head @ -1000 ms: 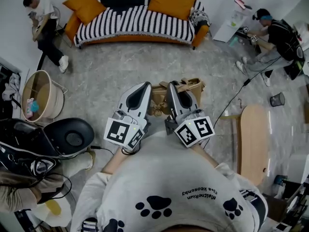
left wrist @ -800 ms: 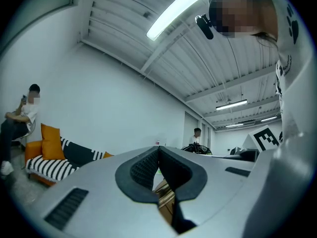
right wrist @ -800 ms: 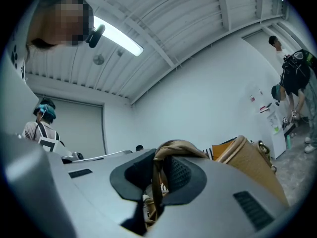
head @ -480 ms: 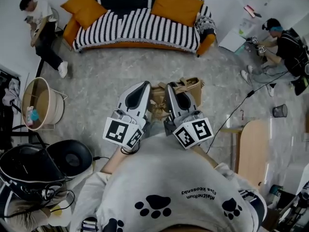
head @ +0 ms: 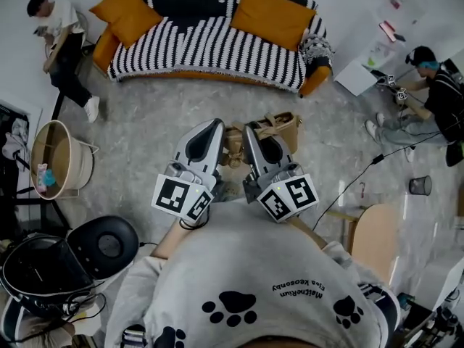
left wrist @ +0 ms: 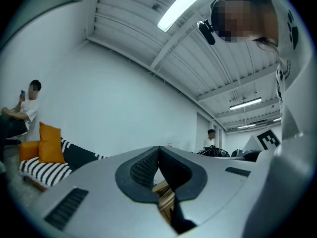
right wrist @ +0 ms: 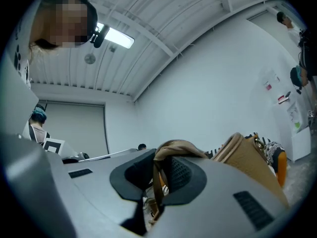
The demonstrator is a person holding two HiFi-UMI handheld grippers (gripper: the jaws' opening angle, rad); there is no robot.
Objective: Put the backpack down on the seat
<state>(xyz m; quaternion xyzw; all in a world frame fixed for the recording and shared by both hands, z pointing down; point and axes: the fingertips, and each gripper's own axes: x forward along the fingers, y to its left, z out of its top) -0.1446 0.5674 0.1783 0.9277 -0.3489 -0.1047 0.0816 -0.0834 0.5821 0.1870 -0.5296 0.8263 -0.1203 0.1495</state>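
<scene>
Tan backpack [head: 281,129] held above grey floor [head: 145,114], well apart from striped sofa [head: 210,35]. Jaws of right gripper [head: 249,130] clamp its strap; jaws of left gripper [head: 217,125] closed on tan strap too.

grey mottled floor [head: 152,114]; well beyond the fingers [head: 211,132] stands a striped sofa [head: 210,38] bearing two orange cushions [head: 272,9]; left of them, a round basket [head: 61,158] and a black round stool [head: 109,243].

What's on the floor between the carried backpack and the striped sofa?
Nothing: in the head view, only bare grey floor separates the backpack from the sofa.
</scene>
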